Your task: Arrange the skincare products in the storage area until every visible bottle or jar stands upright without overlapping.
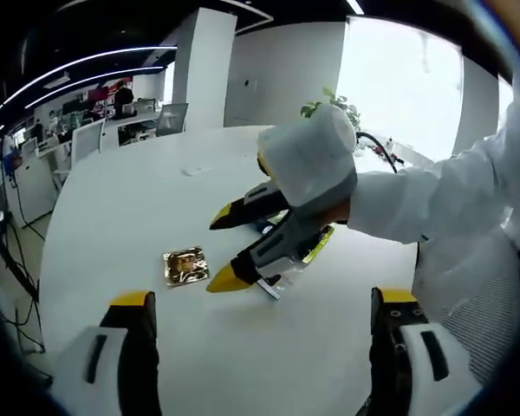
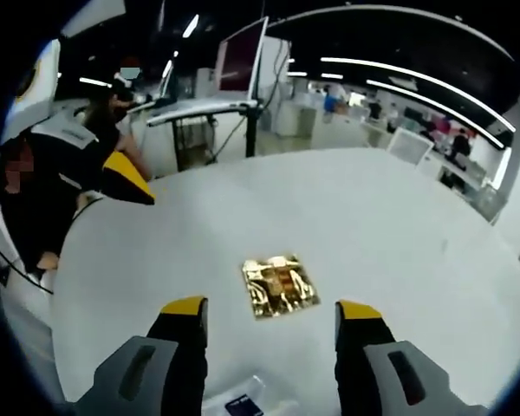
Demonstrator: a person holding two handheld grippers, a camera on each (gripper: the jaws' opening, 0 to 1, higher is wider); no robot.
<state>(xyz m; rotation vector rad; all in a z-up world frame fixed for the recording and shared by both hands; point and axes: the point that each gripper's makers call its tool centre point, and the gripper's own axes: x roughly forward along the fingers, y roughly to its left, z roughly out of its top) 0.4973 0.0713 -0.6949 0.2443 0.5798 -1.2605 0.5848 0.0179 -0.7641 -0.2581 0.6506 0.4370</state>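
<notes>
A flat, square, gold foil item (image 1: 185,265) lies on the white round table (image 1: 113,217). My left gripper (image 1: 263,299) hovers open above the table with nothing between its jaws. My right gripper (image 1: 224,248) reaches in from the right, open, its yellow tips beside the gold item. In the right gripper view the gold item (image 2: 280,285) lies just ahead of the open right gripper (image 2: 270,308). A clear plastic item with a dark label (image 2: 243,404) lies on the table under that gripper, also visible as the clear item (image 1: 277,283). One yellow fingertip (image 2: 128,179) of the left gripper shows at left.
A white sleeve (image 1: 433,204) crosses from the right. A yellow-green thing (image 1: 319,245) lies behind the right gripper. A person (image 2: 61,173) is at the table's left edge. Desks, chairs and a monitor on a stand (image 2: 243,65) are beyond the table (image 2: 373,217).
</notes>
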